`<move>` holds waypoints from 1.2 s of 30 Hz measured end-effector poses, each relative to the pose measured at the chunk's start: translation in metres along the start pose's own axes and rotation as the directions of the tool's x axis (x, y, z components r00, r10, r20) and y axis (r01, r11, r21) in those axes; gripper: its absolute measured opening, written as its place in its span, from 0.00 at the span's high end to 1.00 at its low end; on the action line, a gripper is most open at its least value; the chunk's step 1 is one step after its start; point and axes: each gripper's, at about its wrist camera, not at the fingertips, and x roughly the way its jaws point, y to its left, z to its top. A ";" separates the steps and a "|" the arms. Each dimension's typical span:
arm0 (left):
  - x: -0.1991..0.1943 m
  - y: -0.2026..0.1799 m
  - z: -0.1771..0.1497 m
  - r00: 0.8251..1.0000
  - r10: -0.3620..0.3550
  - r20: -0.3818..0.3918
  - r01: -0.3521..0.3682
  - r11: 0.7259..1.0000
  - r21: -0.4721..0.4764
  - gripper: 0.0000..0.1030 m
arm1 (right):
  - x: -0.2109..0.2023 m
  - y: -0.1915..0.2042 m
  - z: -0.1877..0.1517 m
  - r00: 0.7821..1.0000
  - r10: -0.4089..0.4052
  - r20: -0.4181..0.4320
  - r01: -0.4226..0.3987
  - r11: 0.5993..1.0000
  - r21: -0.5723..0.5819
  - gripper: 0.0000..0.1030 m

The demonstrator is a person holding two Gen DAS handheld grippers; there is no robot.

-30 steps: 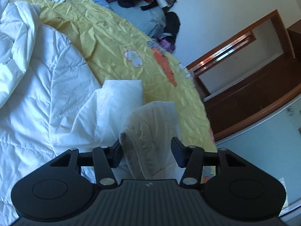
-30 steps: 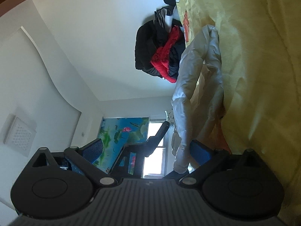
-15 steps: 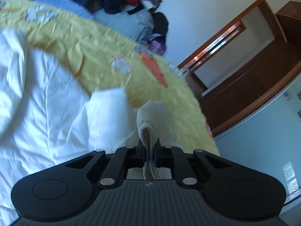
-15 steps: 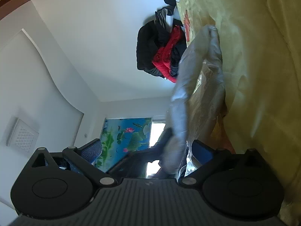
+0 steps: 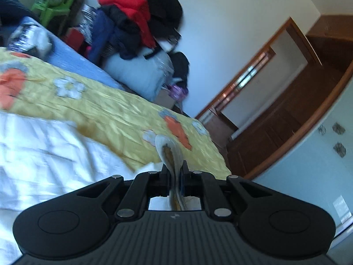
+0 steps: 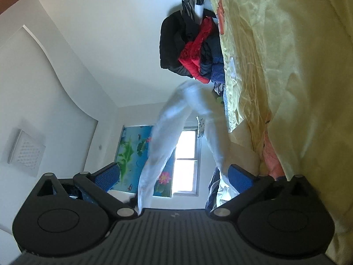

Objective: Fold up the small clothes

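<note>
left claw [image 5: 175, 177] closed, white garment [image 5: 169, 154] lifted

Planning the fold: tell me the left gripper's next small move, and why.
Probably carry the pinched sleeve across over the white jacket. The left gripper is shut on its cuff, lifted above the yellow bedspread; the right gripper is open.

Black ribbed left gripper [image 5: 175, 173], silver screws, blue-padded right gripper [image 6: 174, 176]

free: yellow bedspread [image 5: 123, 112] beyond white jacket [image 5: 44, 159] | obstacle: clothes pile [image 5: 136, 22] at far edge
</note>
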 end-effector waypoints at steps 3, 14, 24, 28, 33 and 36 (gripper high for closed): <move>-0.033 0.031 0.004 0.997 0.063 0.035 -0.063 0.998 -0.024 0.92 | 0.002 -0.001 0.000 1.000 0.002 -0.007 -0.001 1.000 0.004 0.00; -0.109 0.161 -0.003 0.954 0.298 0.035 -0.280 0.926 -0.254 0.92 | 0.005 -0.005 0.006 1.000 -0.012 -0.018 0.012 1.000 -0.004 0.00; -0.107 0.201 -0.017 0.917 0.398 -0.029 -0.391 0.882 -0.262 0.92 | 0.008 -0.003 0.005 1.000 -0.016 -0.027 0.015 1.000 -0.009 0.00; -0.100 0.207 -0.024 0.893 0.448 -0.042 -0.443 0.860 -0.252 0.92 | 0.009 -0.003 0.005 1.000 -0.014 -0.025 0.014 1.000 -0.006 0.00; -0.101 0.219 -0.026 0.870 0.489 -0.057 -0.486 0.836 -0.255 0.92 | 0.010 -0.003 0.005 0.999 -0.017 -0.029 0.016 1.000 -0.010 0.00; -0.095 0.225 -0.032 0.853 0.507 -0.125 -0.522 0.817 -0.246 0.88 | 0.010 -0.003 0.005 0.999 -0.020 -0.032 0.019 1.000 -0.016 0.00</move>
